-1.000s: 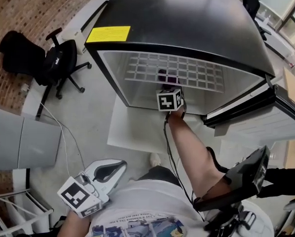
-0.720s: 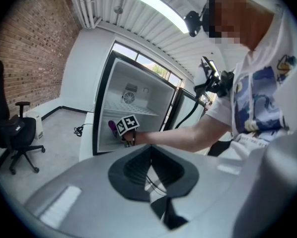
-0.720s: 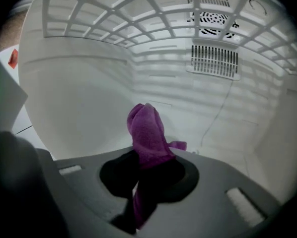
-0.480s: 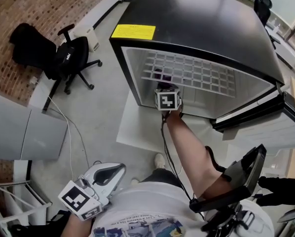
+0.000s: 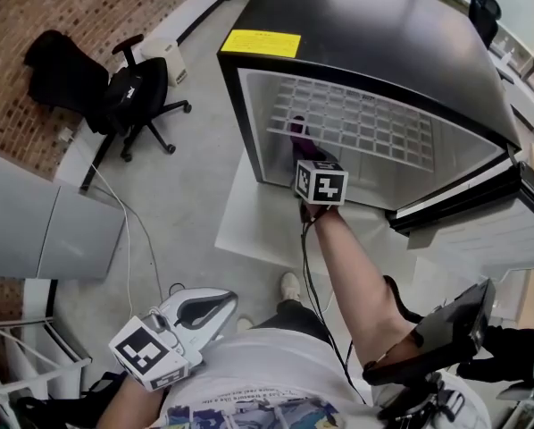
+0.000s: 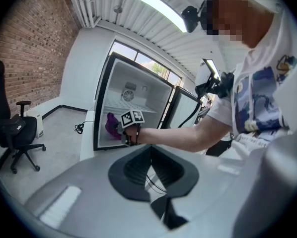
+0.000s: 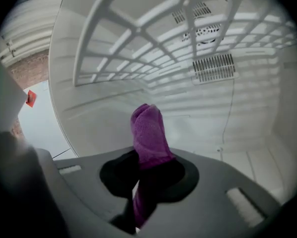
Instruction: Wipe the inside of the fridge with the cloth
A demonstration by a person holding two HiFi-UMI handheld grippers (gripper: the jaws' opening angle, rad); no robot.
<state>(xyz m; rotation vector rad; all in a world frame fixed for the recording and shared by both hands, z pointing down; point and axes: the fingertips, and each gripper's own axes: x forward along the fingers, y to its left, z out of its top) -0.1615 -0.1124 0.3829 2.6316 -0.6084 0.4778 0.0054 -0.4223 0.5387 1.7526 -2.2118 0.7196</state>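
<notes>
The small black fridge (image 5: 374, 34) stands open, with a white inside and a white grid shelf (image 5: 356, 123). My right gripper (image 5: 304, 155) reaches in under that shelf at the left side, shut on a purple cloth (image 5: 299, 137). In the right gripper view the cloth (image 7: 147, 130) sticks up out of the right gripper (image 7: 147, 155), close to the fridge's back wall. My left gripper (image 5: 224, 300) is held low by my body, far from the fridge and shut with nothing in it. From the left gripper (image 6: 151, 150) I see the fridge (image 6: 133, 95) and the cloth (image 6: 110, 125).
The fridge door (image 5: 481, 213) hangs open at the right. The fridge sits on a white platform (image 5: 258, 231). A black office chair (image 5: 133, 96) stands left by the brick wall. A cable (image 5: 129, 239) trails over the floor. A black seat (image 5: 446, 329) is at my right.
My right gripper has carried the cloth leftwards inside the fridge, nearer its left wall. My head has swung, so the fridge sits further right in view. The left gripper stayed put.
</notes>
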